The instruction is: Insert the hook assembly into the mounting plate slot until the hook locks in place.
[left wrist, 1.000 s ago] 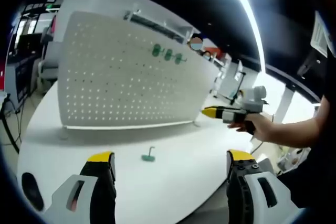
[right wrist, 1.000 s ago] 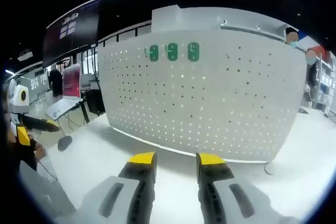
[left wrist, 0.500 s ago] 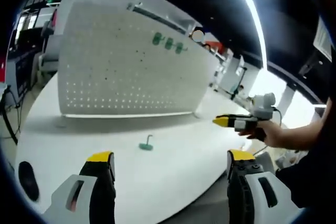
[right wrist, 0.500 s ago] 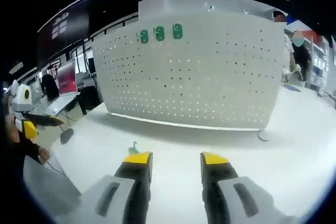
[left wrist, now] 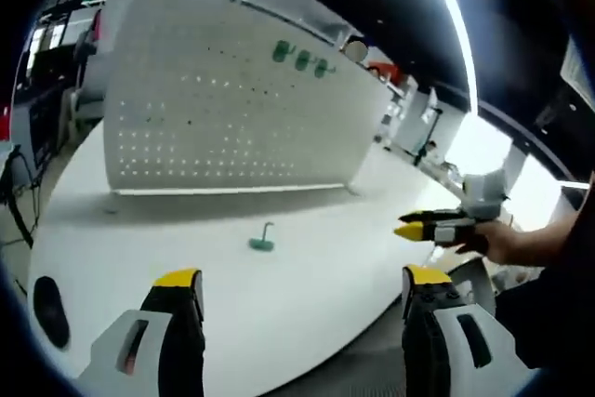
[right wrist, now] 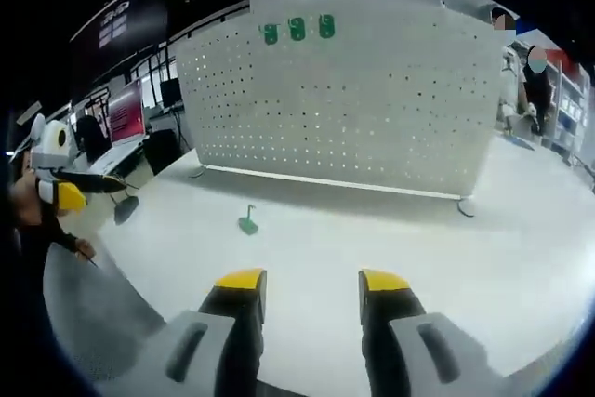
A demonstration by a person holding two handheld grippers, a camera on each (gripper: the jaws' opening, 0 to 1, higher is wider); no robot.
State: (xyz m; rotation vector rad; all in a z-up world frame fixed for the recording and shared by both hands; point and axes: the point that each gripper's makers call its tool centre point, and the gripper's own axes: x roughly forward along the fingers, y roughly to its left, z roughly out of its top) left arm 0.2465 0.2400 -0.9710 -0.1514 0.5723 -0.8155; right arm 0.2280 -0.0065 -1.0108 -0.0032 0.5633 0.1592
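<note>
Left gripper view: the left gripper (left wrist: 297,290) hangs over the near edge of the white tabletop (left wrist: 307,295), jaws spread wide and empty. The green hook assembly (left wrist: 263,241) lies loose on the tabletop, well apart from both grippers and in front of the upright perforated mounting plate (left wrist: 204,109). Three green hooks (left wrist: 303,59) already sit high on that plate. The right gripper (left wrist: 414,227) enters from the right, held in a hand (left wrist: 488,241).

Right gripper view: the right gripper (right wrist: 307,281) has its jaws parted with nothing between them; the hook assembly (right wrist: 247,222) lies ahead, to the left.

Assessment: the step in hand is the pickup. Either gripper should descend over the hook, grip its upright stem rather than the flat base, and keep the mounting end clear for insertion. Both plate and hook should remain in frame.
</note>
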